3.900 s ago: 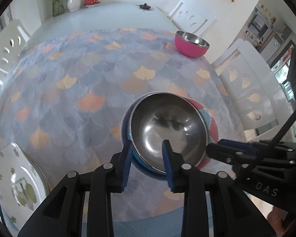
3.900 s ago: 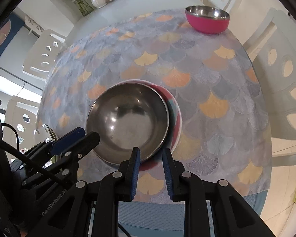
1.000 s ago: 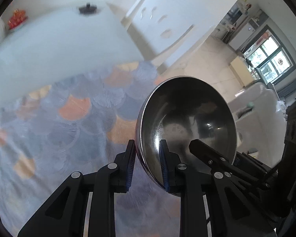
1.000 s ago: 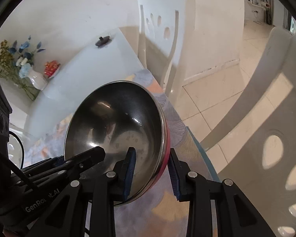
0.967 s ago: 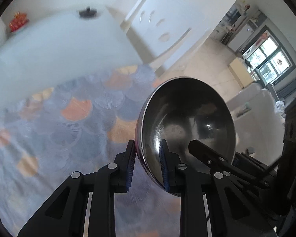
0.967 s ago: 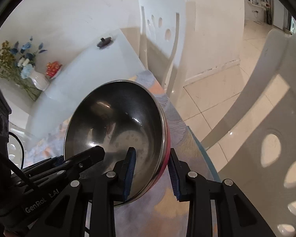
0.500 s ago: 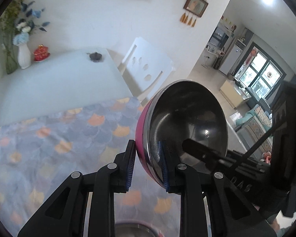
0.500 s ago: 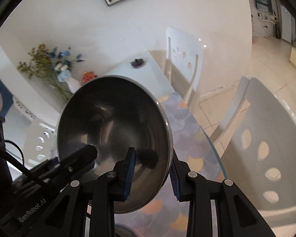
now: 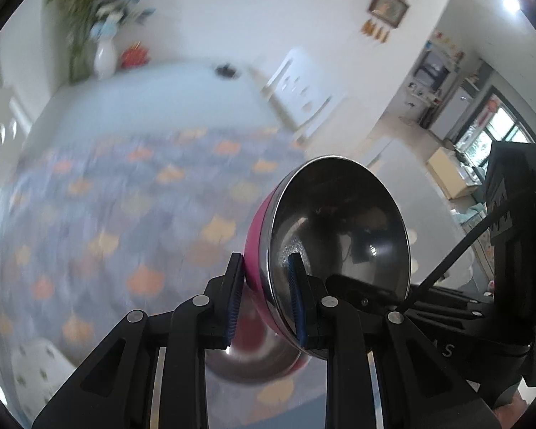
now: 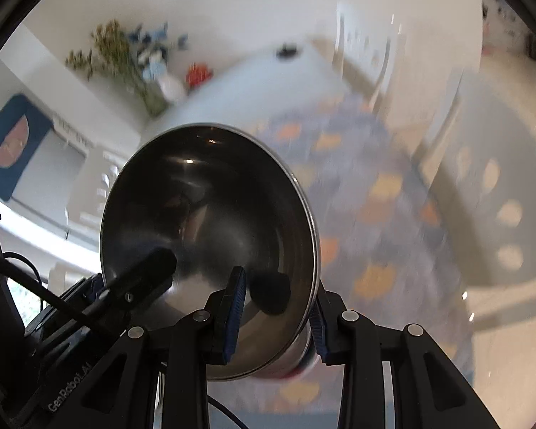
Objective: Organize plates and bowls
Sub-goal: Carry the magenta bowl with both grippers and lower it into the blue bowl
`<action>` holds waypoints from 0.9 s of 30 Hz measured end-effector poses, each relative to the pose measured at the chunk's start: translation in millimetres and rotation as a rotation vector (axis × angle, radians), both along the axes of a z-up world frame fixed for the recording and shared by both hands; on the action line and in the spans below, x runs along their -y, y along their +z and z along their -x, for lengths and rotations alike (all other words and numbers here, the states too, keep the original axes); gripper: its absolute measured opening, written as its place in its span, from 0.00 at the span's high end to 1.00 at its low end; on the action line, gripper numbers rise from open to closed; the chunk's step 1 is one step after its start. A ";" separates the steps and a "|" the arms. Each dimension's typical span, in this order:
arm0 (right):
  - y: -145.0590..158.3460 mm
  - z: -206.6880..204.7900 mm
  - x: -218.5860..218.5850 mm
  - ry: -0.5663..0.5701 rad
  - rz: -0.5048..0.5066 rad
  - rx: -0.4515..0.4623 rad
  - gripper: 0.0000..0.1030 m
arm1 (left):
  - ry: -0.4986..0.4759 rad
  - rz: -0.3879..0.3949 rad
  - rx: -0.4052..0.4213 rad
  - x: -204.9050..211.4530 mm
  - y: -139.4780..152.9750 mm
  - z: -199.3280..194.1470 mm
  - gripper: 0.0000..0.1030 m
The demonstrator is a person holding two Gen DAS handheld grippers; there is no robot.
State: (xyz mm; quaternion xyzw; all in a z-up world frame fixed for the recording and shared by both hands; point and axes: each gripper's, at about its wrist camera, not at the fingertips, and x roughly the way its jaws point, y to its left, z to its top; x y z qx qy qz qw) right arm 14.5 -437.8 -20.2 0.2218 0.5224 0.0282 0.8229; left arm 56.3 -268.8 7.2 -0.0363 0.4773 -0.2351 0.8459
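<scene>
A steel bowl with a pink outside (image 9: 339, 236) hangs tilted above the table, held by both grippers at once. My left gripper (image 9: 264, 286) is shut on its near left rim, one pad on the pink wall and one inside. In the right wrist view the same bowl (image 10: 203, 221) fills the middle, and my right gripper (image 10: 277, 304) is shut on its right rim. Each view shows the other gripper's finger (image 9: 353, 286) reaching into the bowl. Below it, a second steel bowl (image 9: 246, 361) rests on the table, blurred.
A scale-patterned cloth (image 9: 125, 214) covers the near half of the white table. A white patterned plate (image 9: 35, 361) lies at the near left. A vase of flowers (image 9: 103, 57) stands at the far end. White chairs (image 9: 303, 89) flank the table.
Both grippers have risen and drawn back toward the near side of the table with the pink bowl. The second steel bowl has come into view beneath it.
</scene>
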 end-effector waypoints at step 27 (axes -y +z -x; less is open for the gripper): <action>-76.9 17.5 -19.5 0.025 0.022 -0.177 0.68 | 0.023 -0.126 -0.167 -5.8 -90.9 27.3 0.76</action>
